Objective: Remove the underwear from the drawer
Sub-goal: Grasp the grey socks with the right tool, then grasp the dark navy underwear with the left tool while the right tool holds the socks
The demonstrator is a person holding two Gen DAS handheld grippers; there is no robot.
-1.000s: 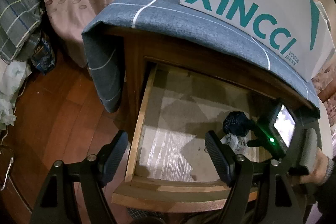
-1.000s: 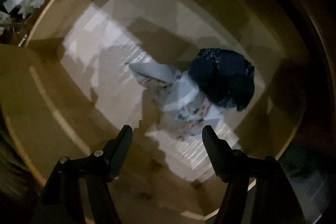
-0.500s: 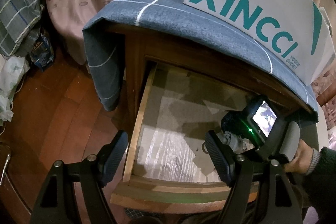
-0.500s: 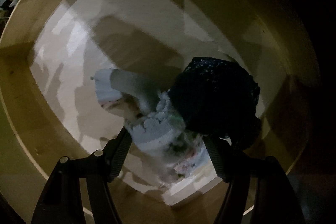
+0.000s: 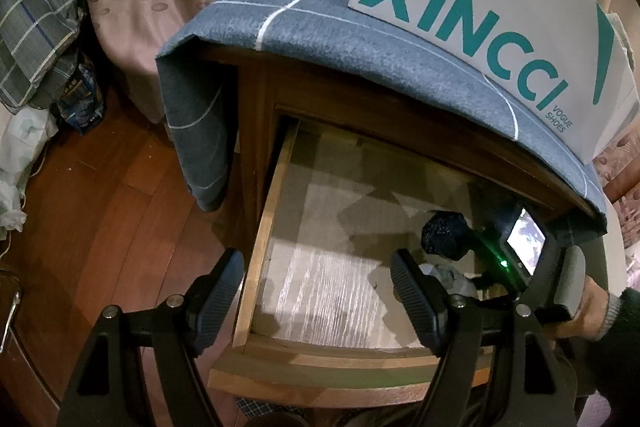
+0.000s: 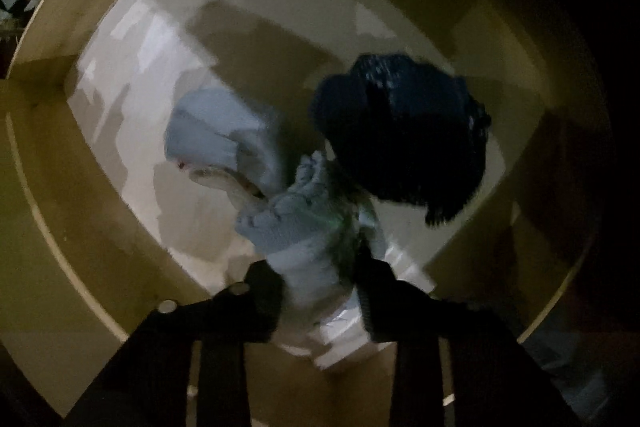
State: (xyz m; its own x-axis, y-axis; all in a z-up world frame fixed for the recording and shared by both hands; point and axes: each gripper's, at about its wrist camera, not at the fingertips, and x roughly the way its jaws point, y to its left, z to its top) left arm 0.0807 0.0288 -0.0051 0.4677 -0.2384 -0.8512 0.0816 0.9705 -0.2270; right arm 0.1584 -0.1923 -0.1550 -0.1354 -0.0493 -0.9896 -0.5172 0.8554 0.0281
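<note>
Inside one open drawer [image 5: 256, 267], two underwear pieces, pale underwear [image 6: 304, 239] pinched by right claw [image 6: 320, 295], dark underwear [image 6: 404, 131]

Drawer [image 5: 256, 267] open above, dark bundle [image 6: 404, 131] seemingly crowding right corner

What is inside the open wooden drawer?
A pale blue bunched underwear and a dark navy crumpled garment lie on the drawer's pale liner. The right gripper hides some of the underwear.
</note>
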